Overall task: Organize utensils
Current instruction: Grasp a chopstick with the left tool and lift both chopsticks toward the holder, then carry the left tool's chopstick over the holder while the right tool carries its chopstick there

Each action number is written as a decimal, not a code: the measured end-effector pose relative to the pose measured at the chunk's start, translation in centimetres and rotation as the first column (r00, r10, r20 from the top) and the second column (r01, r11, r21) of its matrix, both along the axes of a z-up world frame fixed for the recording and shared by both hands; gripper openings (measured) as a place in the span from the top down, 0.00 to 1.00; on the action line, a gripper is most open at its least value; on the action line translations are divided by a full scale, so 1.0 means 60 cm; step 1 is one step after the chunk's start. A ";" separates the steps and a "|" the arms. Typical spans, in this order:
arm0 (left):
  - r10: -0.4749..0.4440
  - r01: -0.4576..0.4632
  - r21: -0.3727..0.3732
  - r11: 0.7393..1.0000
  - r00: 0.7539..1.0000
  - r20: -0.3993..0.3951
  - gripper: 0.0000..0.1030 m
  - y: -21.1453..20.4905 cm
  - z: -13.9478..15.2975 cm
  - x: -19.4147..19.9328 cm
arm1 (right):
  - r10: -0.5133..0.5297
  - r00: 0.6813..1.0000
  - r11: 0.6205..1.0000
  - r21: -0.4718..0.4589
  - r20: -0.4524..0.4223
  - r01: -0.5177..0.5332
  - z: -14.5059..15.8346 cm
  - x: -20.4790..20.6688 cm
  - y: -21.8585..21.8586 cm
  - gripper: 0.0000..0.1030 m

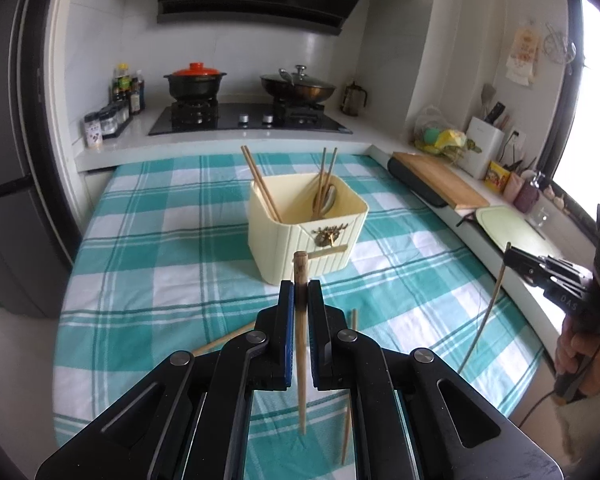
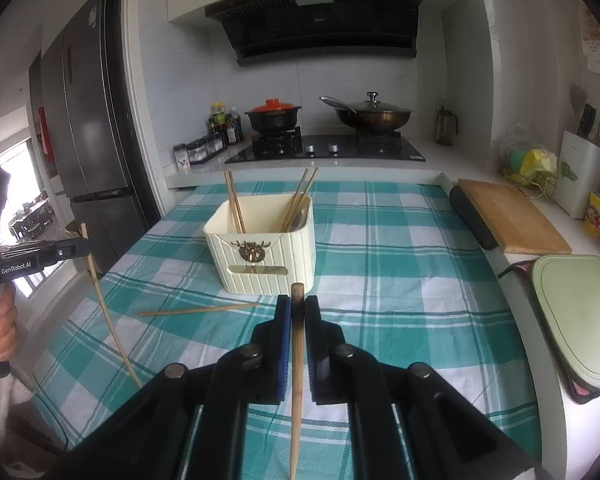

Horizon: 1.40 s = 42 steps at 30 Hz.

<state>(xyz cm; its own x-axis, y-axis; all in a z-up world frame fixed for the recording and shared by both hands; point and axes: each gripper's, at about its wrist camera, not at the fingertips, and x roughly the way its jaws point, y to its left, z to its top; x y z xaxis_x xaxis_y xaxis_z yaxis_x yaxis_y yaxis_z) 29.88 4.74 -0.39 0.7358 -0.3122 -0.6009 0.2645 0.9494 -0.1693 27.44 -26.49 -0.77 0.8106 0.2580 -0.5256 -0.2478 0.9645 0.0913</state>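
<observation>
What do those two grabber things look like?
Both are black, with chunky hinged arms joined by round silver bolts. The left gripper and the right gripper each have blue pads on the inside of their fingers. From the side, the left one reads "GenRobot.AI" in white, and the right one shows raised letters. A thin black cable hangs under the right one's handle.

Open checkered desk (image 2: 380,264) surrounds the cream holder (image 2: 260,256); 4 upright chopsticks (image 2: 235,204) crowd its mouth, middle free; cutting board (image 2: 512,216) flanks right.
</observation>
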 end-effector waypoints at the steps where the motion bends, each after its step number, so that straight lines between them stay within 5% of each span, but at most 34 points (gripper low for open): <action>1: 0.006 -0.006 -0.004 1.000 1.000 0.011 0.96 0.002 0.006 -0.008 | 0.000 1.000 1.000 0.006 0.019 0.000 0.006 -0.006 0.003 0.93; 10: 0.009 -0.004 -0.041 0.999 0.994 0.105 0.96 0.007 0.070 -0.038 | 0.026 0.991 1.000 0.014 0.129 -0.028 0.069 -0.018 0.031 0.93; 22: 0.011 0.002 -0.106 0.994 0.992 0.123 0.96 0.007 0.137 0.006 | 0.101 0.984 0.995 -0.005 0.146 -0.101 0.113 0.035 0.069 0.93; 31: 0.042 -0.021 -0.120 0.993 0.983 0.176 0.96 -0.012 0.215 0.090 | 0.147 0.974 0.989 0.002 0.174 -0.149 0.188 0.113 0.111 0.93; 36: 0.135 -0.100 -0.149 0.984 0.958 0.252 0.96 -0.011 0.267 0.158 | 0.103 0.955 0.994 0.015 0.277 -0.111 0.238 0.165 0.121 0.93; 42: 0.209 -0.163 -0.203 0.966 0.951 0.229 0.96 -0.017 0.250 0.251 | 0.037 0.942 0.997 0.055 0.334 -0.059 0.232 0.262 0.123 0.93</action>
<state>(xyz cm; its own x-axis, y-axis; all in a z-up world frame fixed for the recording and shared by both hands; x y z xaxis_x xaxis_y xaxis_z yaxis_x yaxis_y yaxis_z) 44.95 3.73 14.59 0.9087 -0.2410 -0.3407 0.1409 0.9456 -0.2931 43.14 -19.09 13.18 0.9221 0.3251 -0.2101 -0.3205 0.9456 0.0562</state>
